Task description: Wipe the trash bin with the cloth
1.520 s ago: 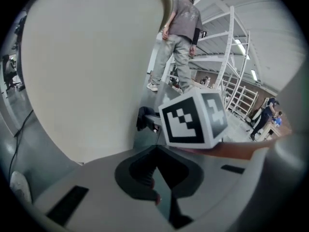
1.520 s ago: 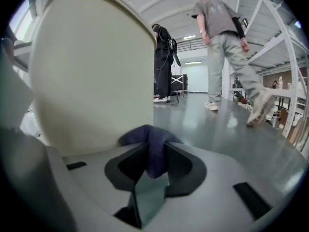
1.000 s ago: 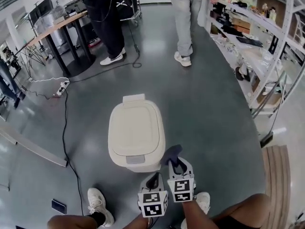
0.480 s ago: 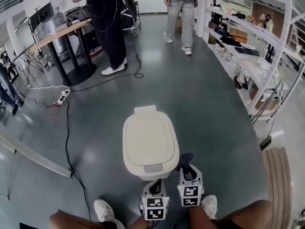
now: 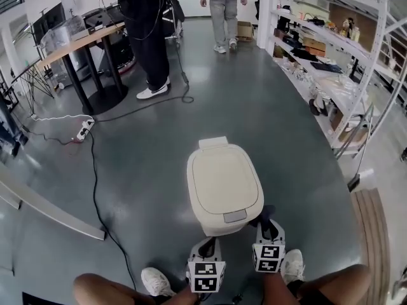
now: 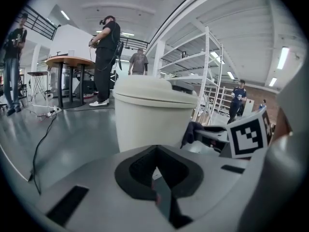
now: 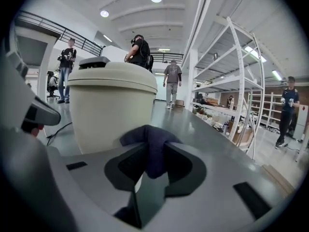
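Observation:
A cream trash bin (image 5: pixel 224 186) with a closed lid stands on the grey floor just ahead of my feet. My right gripper (image 5: pixel 268 229) is at the bin's near right corner, shut on a dark blue cloth (image 5: pixel 263 213) that lies close to the bin's side. In the right gripper view the cloth (image 7: pixel 150 146) bunches between the jaws, with the bin (image 7: pixel 112 108) right behind it. My left gripper (image 5: pixel 206 249) hangs below the bin's front, shut and holding nothing. The left gripper view shows the bin (image 6: pixel 153 111) close ahead and the cloth (image 6: pixel 191 131) to its right.
A black cable (image 5: pixel 95 189) runs across the floor on the left to a power strip (image 5: pixel 83 129). A round-based table (image 5: pixel 82 40) stands far left, with a person (image 5: pixel 145 30) beside it. Shelving (image 5: pixel 343 62) lines the right. My shoes (image 5: pixel 156 281) are at the bottom.
The head view has shifted, so the bin and both grippers now sit further right and lower in frame. The cloth stays in the right gripper. The person at the back has walked further away.

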{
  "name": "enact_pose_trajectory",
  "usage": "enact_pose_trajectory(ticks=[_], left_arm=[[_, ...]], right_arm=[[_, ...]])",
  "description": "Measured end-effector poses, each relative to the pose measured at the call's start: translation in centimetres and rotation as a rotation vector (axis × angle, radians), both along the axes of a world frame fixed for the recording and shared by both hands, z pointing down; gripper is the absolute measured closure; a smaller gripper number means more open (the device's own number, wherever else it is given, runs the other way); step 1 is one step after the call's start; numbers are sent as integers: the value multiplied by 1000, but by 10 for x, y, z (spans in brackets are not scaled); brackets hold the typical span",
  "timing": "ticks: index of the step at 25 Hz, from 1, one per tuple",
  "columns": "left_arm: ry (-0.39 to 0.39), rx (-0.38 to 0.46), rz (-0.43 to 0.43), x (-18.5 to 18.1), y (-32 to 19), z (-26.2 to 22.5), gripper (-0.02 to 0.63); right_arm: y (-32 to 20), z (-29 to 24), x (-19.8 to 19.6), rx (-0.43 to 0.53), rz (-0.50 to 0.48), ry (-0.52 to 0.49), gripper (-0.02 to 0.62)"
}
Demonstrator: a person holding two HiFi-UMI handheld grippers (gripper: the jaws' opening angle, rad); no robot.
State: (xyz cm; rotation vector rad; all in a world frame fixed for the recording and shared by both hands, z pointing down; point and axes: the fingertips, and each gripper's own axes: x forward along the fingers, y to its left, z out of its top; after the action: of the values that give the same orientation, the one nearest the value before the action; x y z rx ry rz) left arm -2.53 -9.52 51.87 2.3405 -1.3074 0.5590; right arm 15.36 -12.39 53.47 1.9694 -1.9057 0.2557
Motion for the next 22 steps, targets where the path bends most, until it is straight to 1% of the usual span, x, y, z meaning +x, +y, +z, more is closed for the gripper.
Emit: enact_pose_trajectory(ticks=[3,6,8,9,11,13,15,17,19,22], left_arm=[[3,30,-8,-37,-4,-14,606],[-40,109,18,-79,-18,-39,606],[-60,155,32,-104,-26,-61,606],[-59,165,35,-116,-30,-72,606],[-37,155,36,-136,-34,-92,606],[-14,146,40,-153,-37,-110,606],[-14,178,46,-166,-40,-125,606],[-6,206,39,-175,-44,-130,606],[19,182,12,-180,-48,-124,606],[70,89,-31,-184,-53,-111,606]], right_arm=[[13,-4,-11,14,56,-1,503],[28,-6,-35,20,77,-10,503],[47,-6,-53,13,88,-22,503],[58,-8,-62,8,96,-42,503],[74,-13,-86,0,98,-101,503],[82,-20,-117,-5,77,-161,503],[88,-26,-149,-11,47,-220,503],[91,-30,-177,-19,31,-292,503],[89,-35,-199,-22,25,-362,503],[75,-50,-222,-8,21,-448,503]])
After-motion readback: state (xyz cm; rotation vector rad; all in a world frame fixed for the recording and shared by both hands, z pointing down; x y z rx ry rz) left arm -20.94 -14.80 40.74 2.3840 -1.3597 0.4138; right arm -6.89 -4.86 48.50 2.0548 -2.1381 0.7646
